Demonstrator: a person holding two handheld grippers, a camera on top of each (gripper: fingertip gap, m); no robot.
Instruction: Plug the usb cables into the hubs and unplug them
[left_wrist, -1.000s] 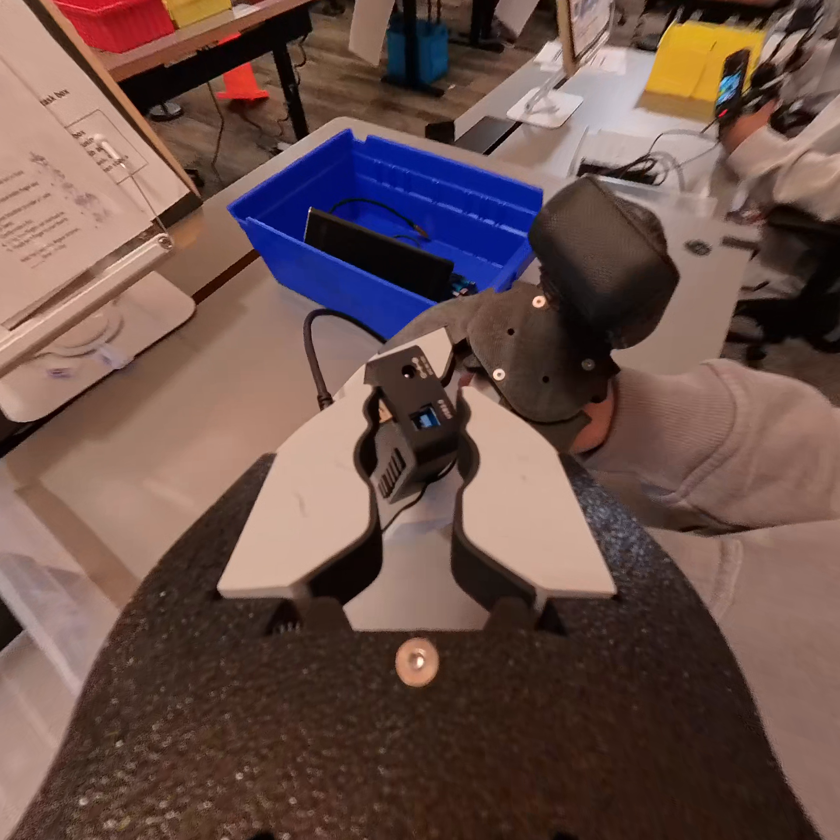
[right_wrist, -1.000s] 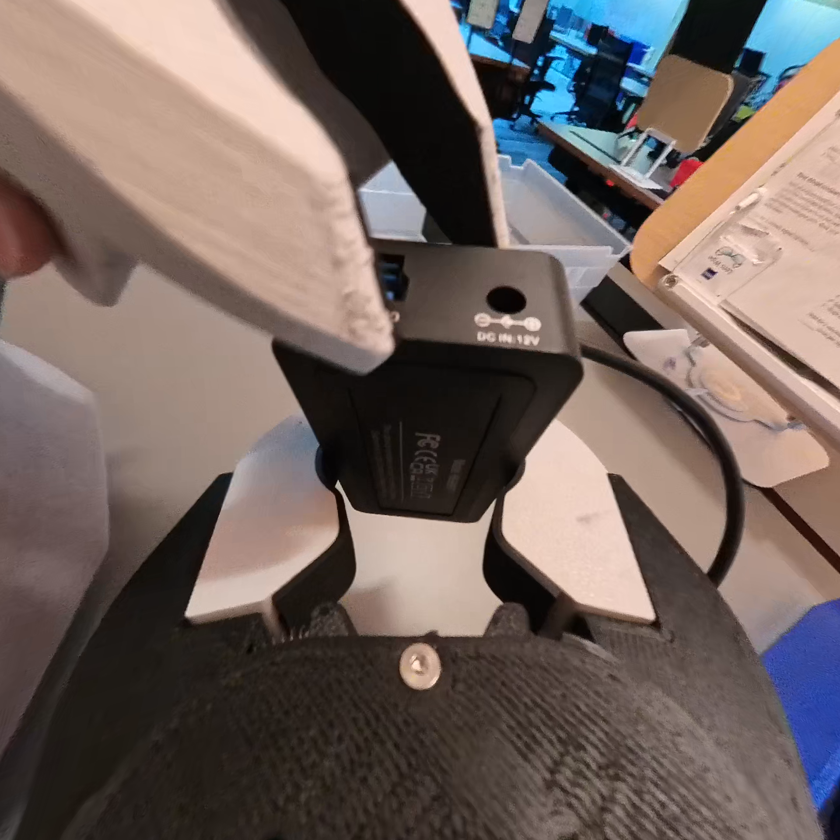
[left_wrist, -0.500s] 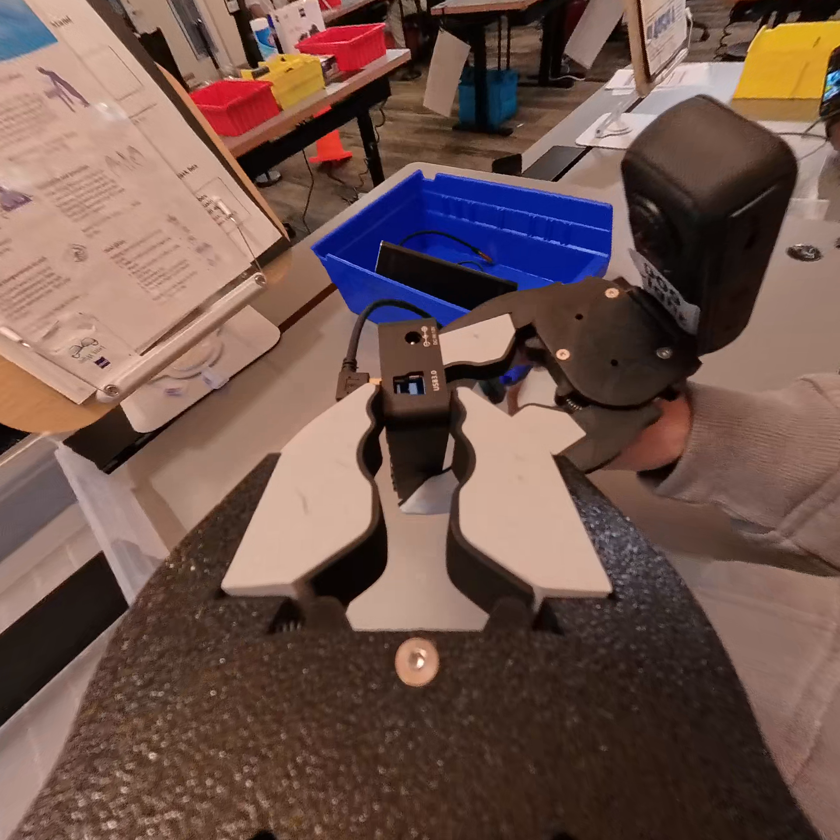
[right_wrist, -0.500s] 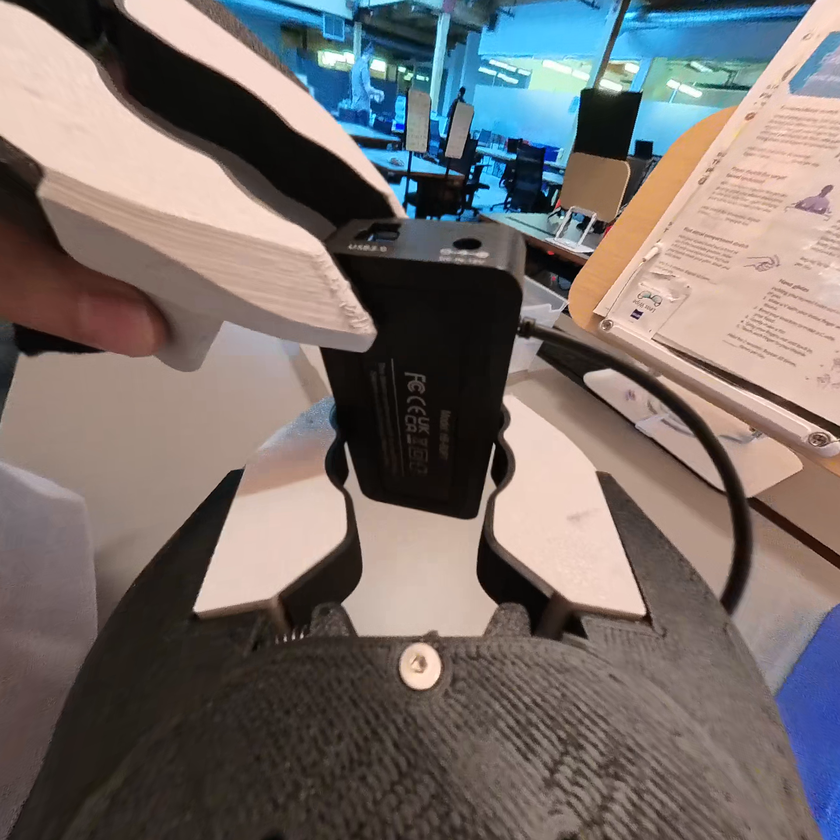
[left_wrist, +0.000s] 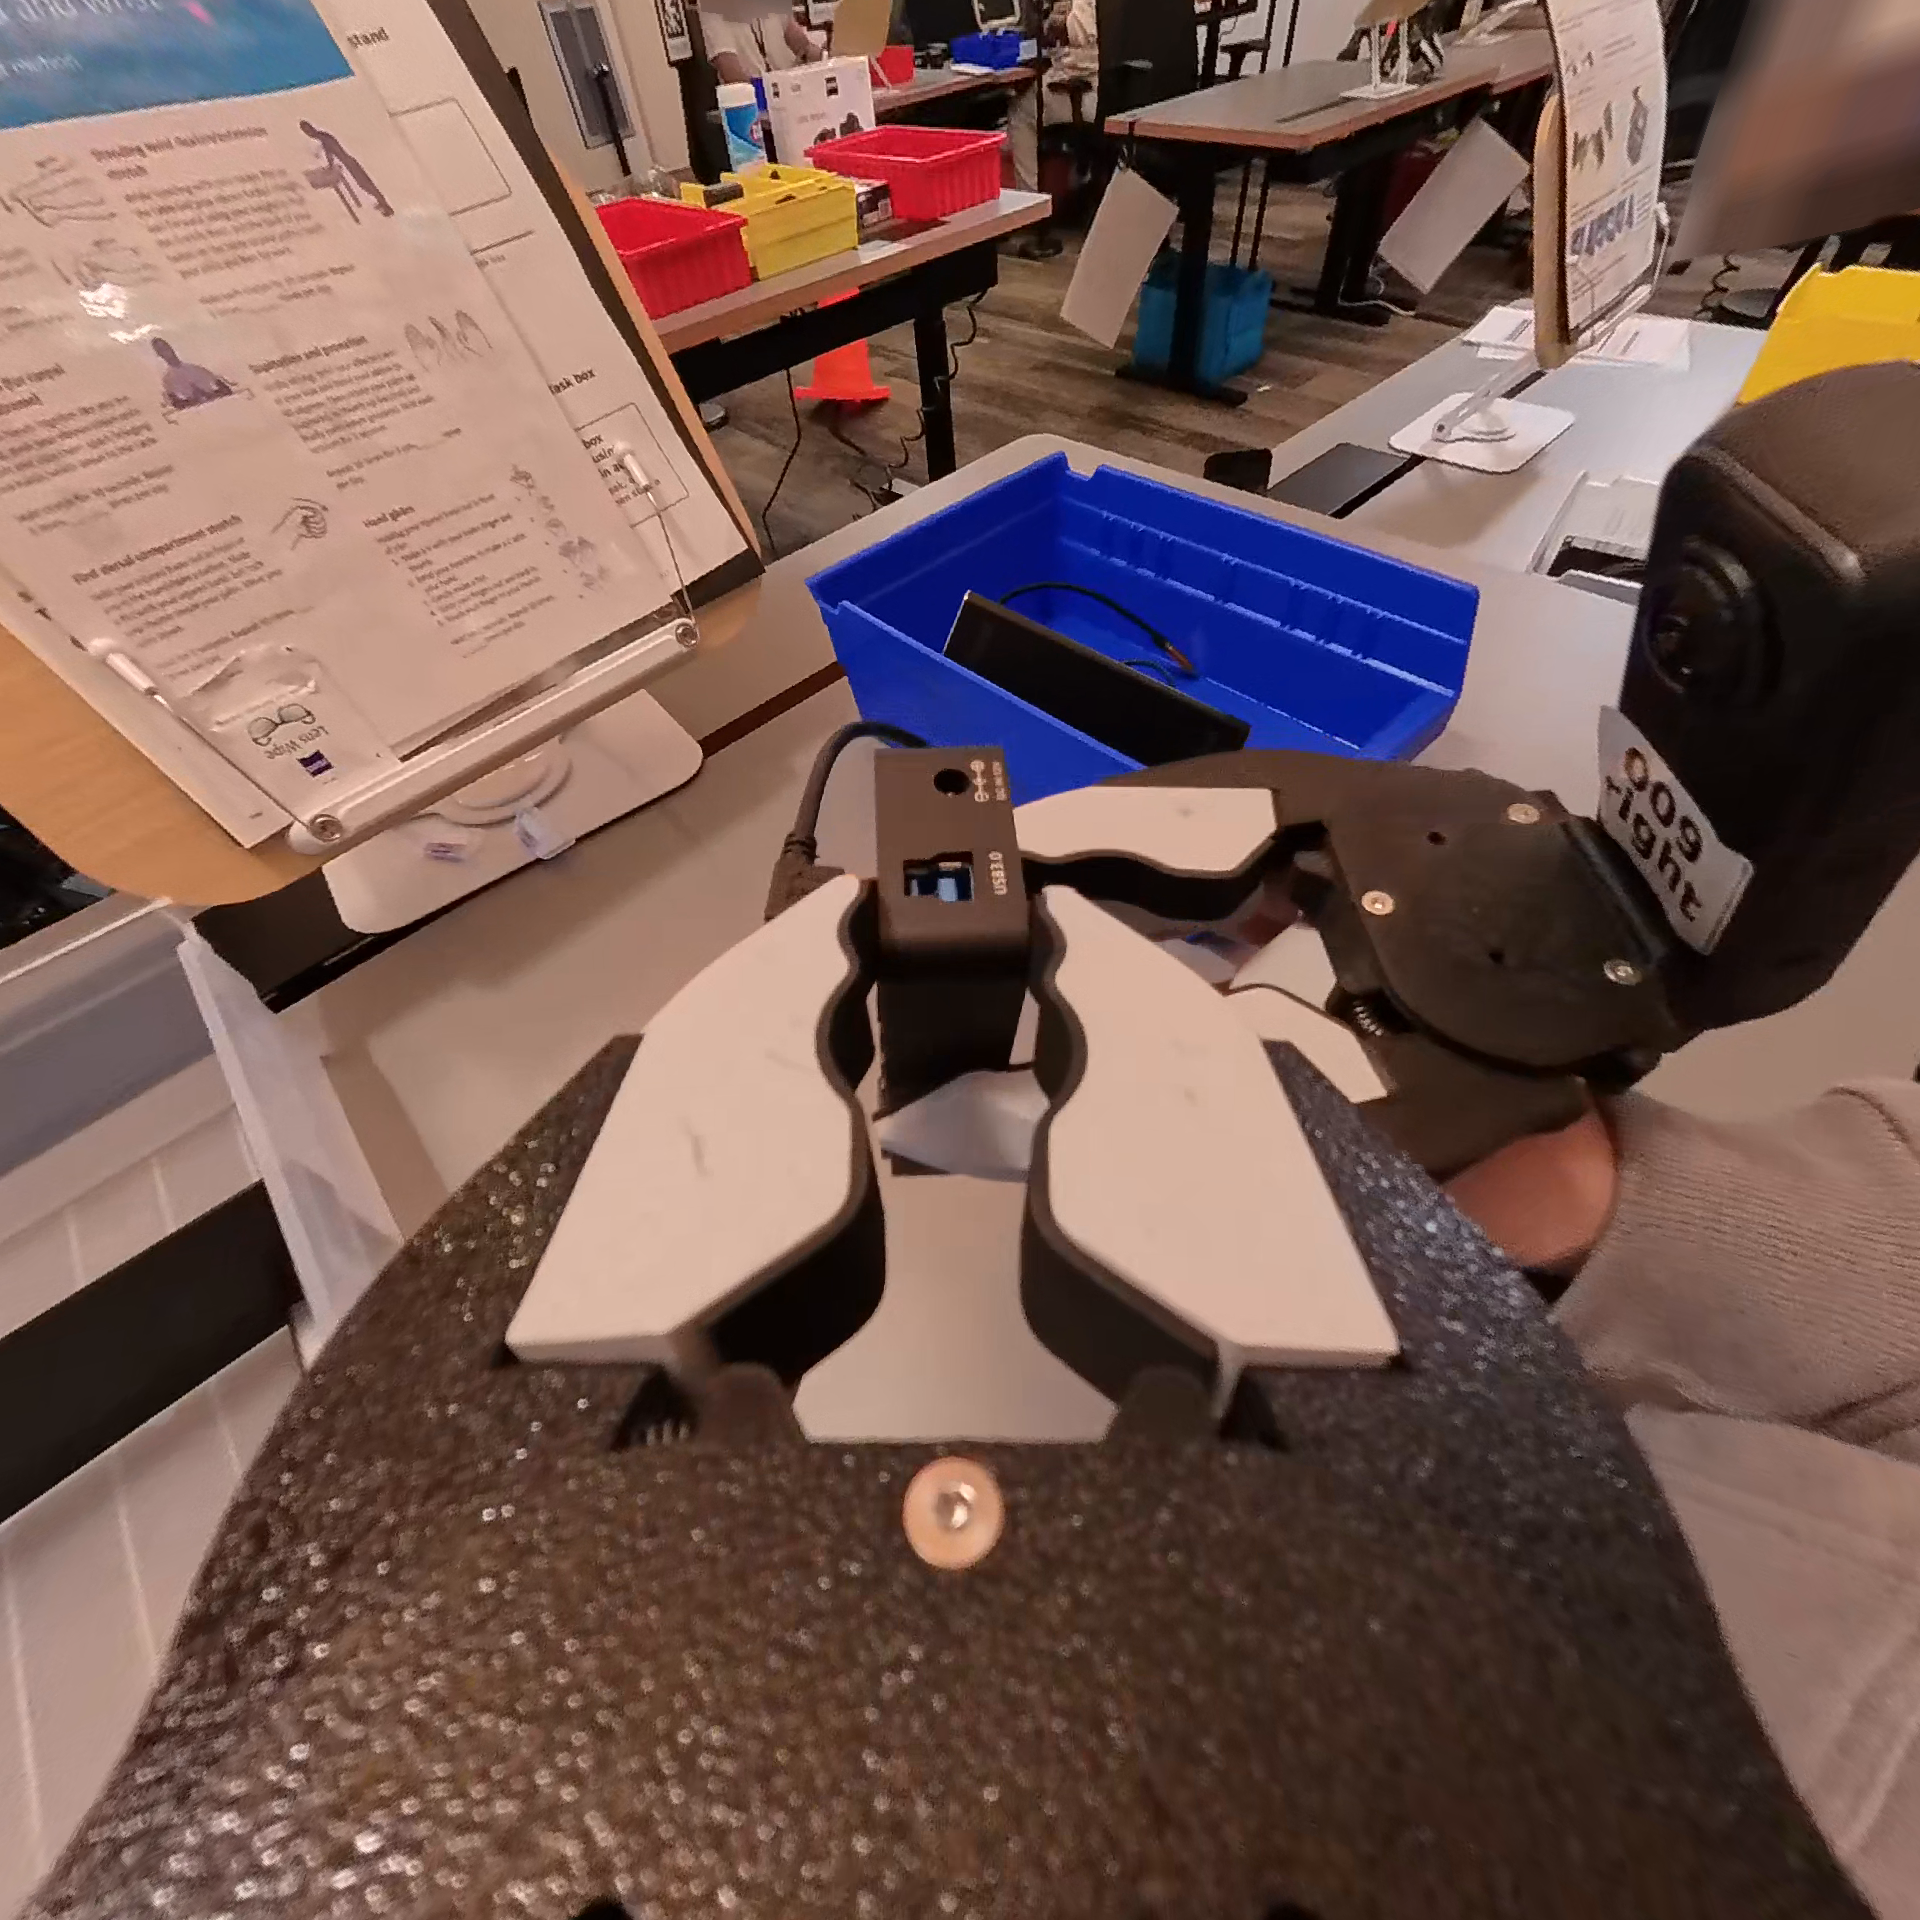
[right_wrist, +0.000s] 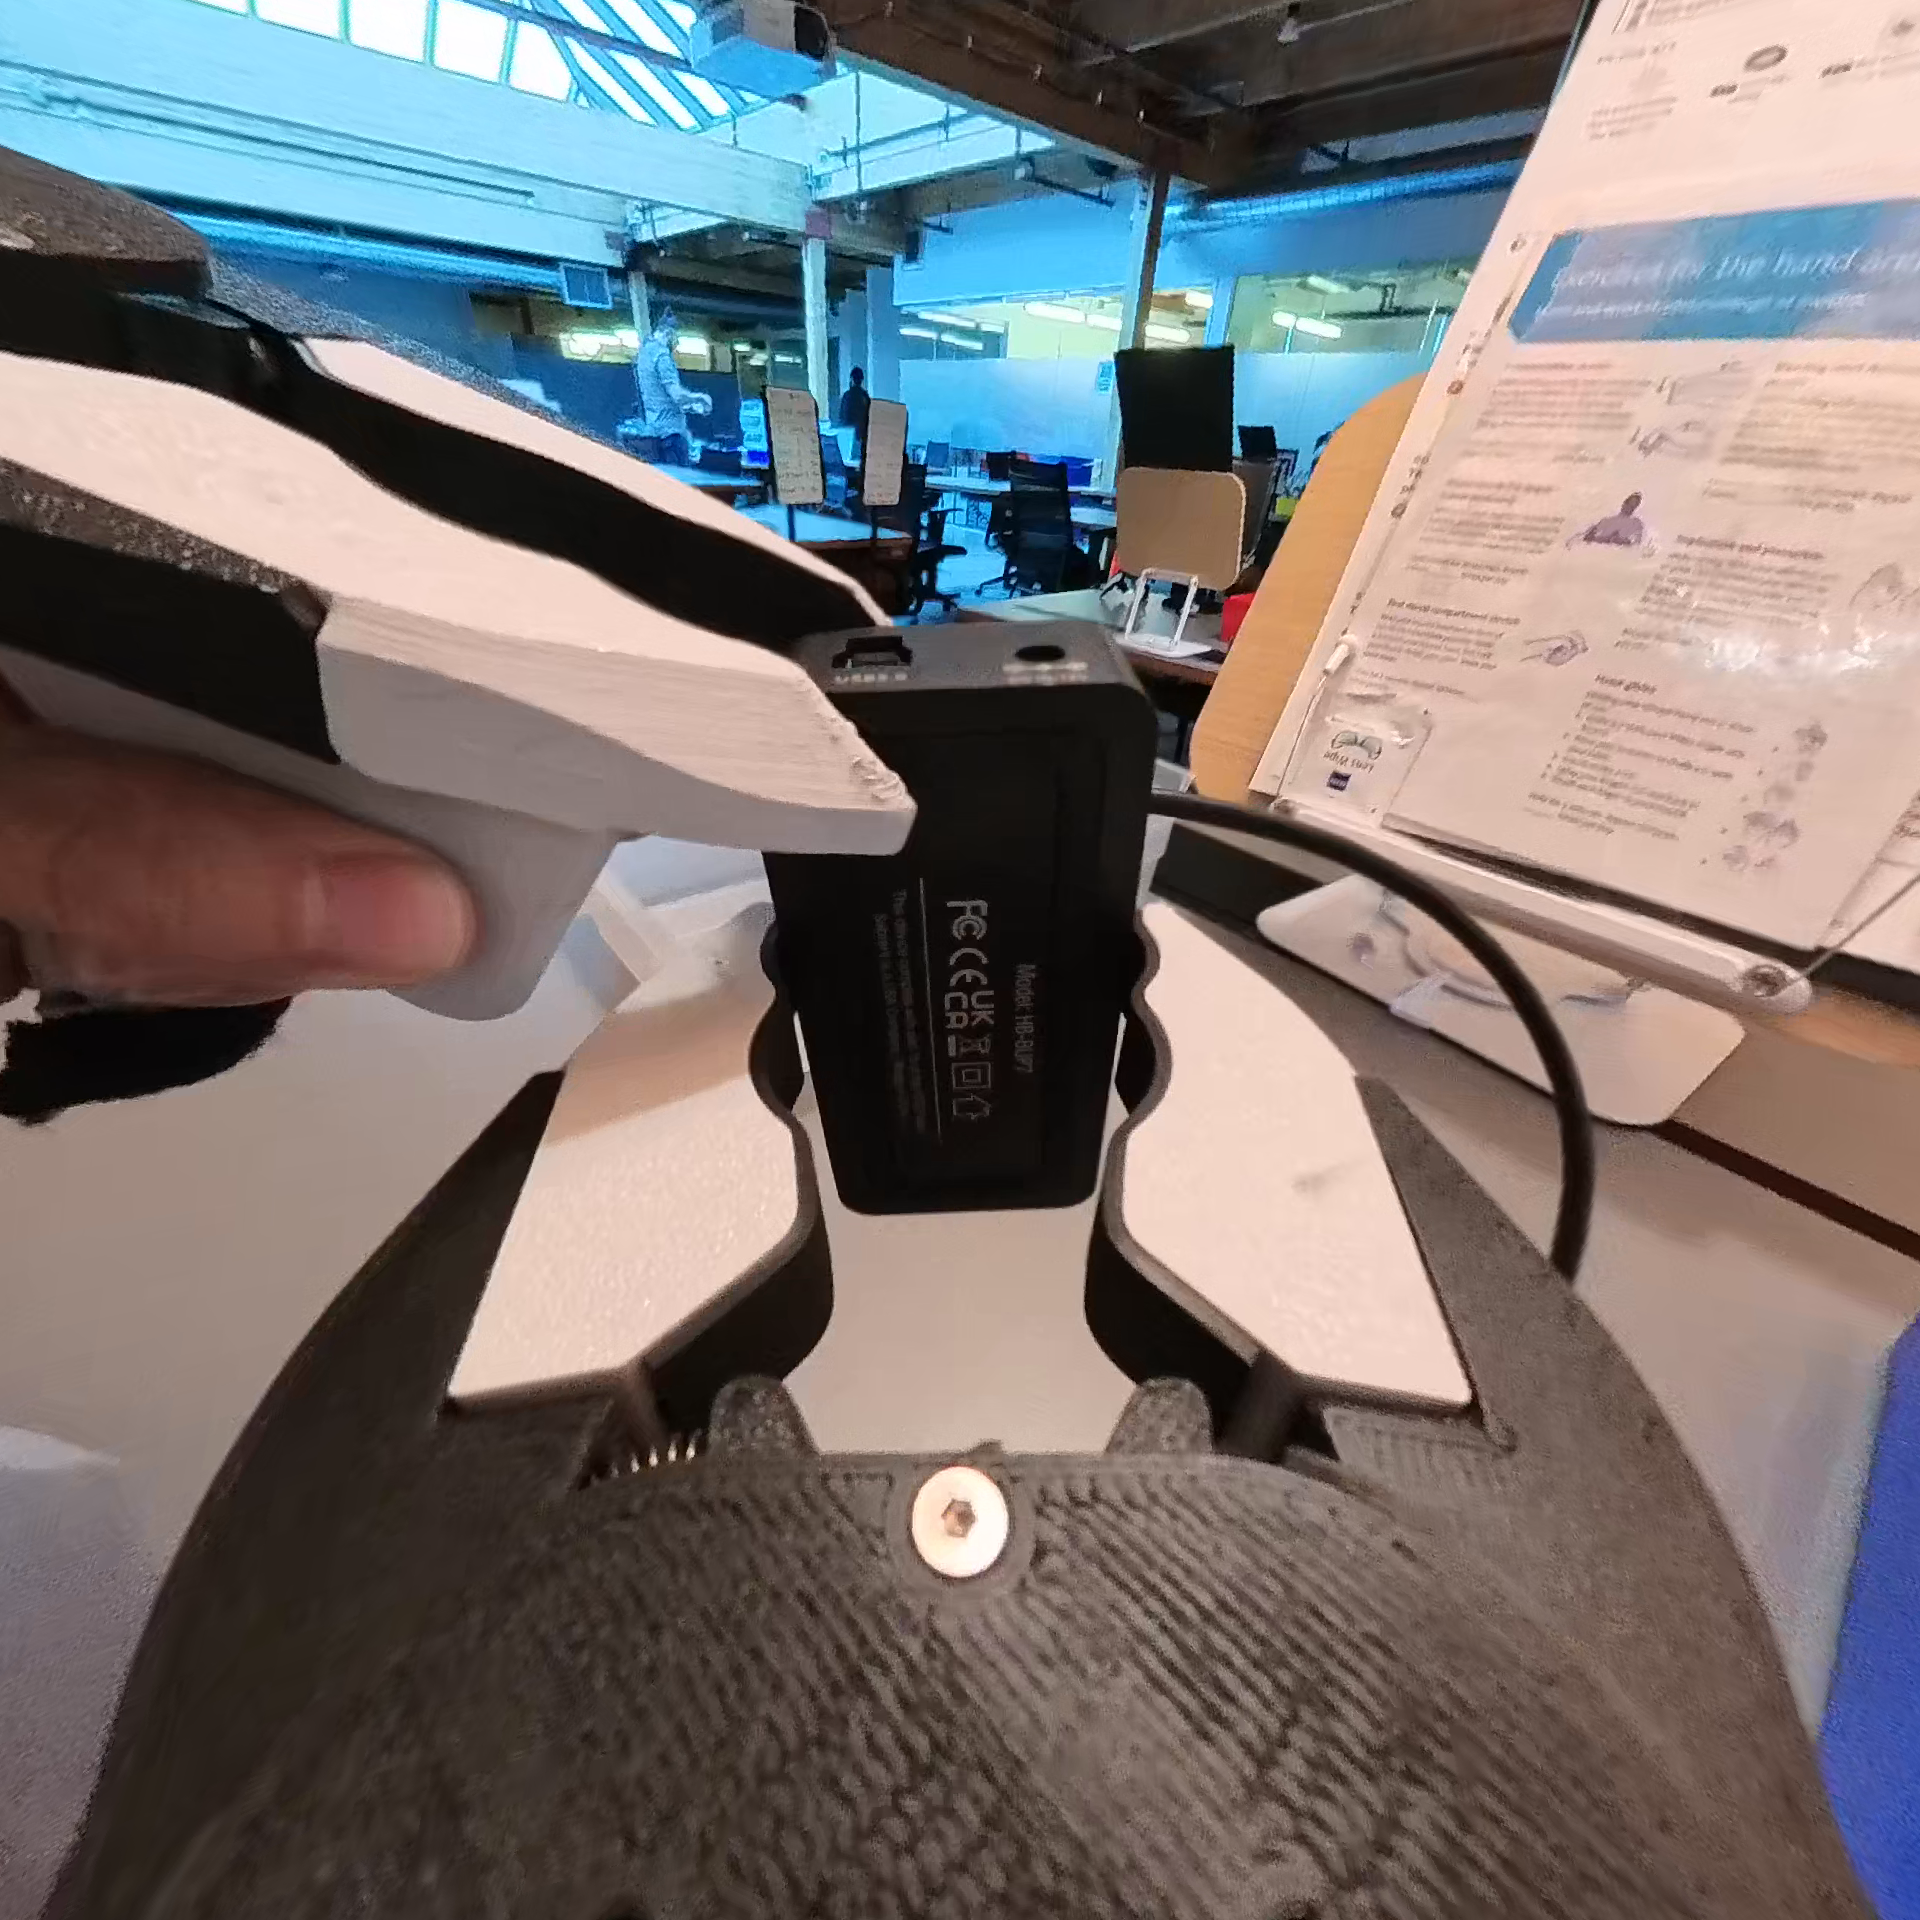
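A black USB hub (left_wrist: 940, 831) is held upright above the table by both grippers at once. My left gripper (left_wrist: 945, 920) is shut on its lower body, with the blue port and round socket facing the left wrist view. My right gripper (right_wrist: 956, 966) is shut on the same hub (right_wrist: 966, 810) from the other side. The right gripper's fingers (left_wrist: 1153, 821) reach in from the right in the left wrist view. A left finger (right_wrist: 582, 717) crosses the right wrist view. A black cable (right_wrist: 1496, 966) runs from the hub's far side; its plug (left_wrist: 795, 883) shows beside the left finger.
A blue bin (left_wrist: 1299, 603) holding a black device and a thin cable stands behind the hub. A document stand (left_wrist: 312, 436) with printed sheets is at the left, and shows at the right in the right wrist view (right_wrist: 1662, 540). The grey table (left_wrist: 540, 966) lies below.
Both grippers have lifted the hub and turned it from tilted to upright. Both views have swung up, showing more of the room and the document stand.
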